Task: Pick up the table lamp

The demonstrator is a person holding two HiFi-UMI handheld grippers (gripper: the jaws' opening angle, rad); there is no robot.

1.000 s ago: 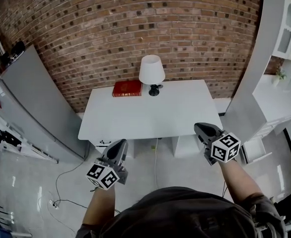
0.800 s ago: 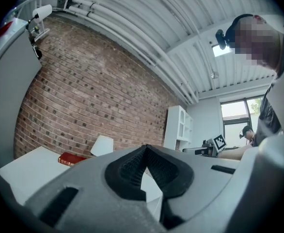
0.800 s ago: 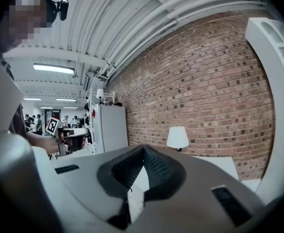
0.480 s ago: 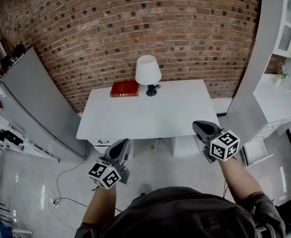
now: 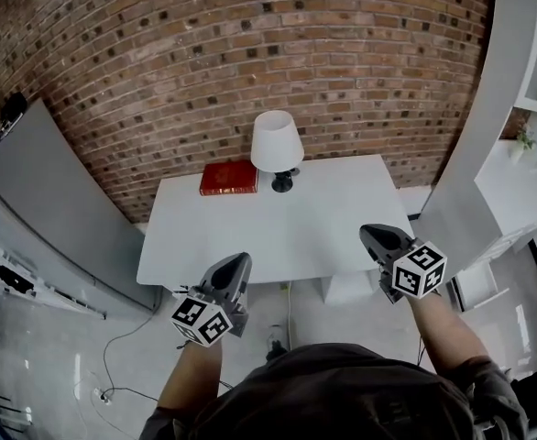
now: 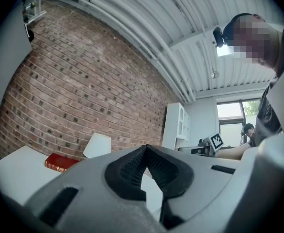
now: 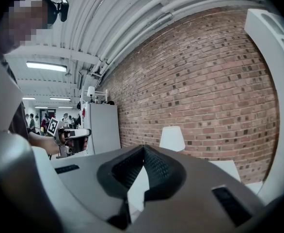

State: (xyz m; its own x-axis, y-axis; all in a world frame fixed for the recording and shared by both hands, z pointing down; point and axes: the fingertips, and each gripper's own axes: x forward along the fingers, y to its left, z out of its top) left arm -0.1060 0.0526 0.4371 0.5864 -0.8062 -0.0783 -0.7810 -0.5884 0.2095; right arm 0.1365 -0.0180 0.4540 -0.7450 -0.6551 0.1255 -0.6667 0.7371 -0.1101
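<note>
The table lamp (image 5: 278, 145), with a white shade and a small black base, stands at the back of the white table (image 5: 250, 246) against the brick wall. It also shows ahead in the left gripper view, lamp (image 6: 97, 145), and in the right gripper view, lamp (image 7: 172, 139). My left gripper (image 5: 237, 263) is shut and empty, at the table's front edge on the left. My right gripper (image 5: 372, 235) is shut and empty, over the front right corner. Both point level toward the wall, far short of the lamp.
A red book (image 5: 229, 178) lies just left of the lamp's base. A tall grey cabinet (image 5: 49, 191) stands to the left and a white shelf unit (image 5: 516, 108) to the right. Cables (image 5: 113, 374) run over the floor under my left arm.
Both grippers and the head camera have moved forward toward the table. The grippers now reach its front edge, and the lamp and book appear nearer.
</note>
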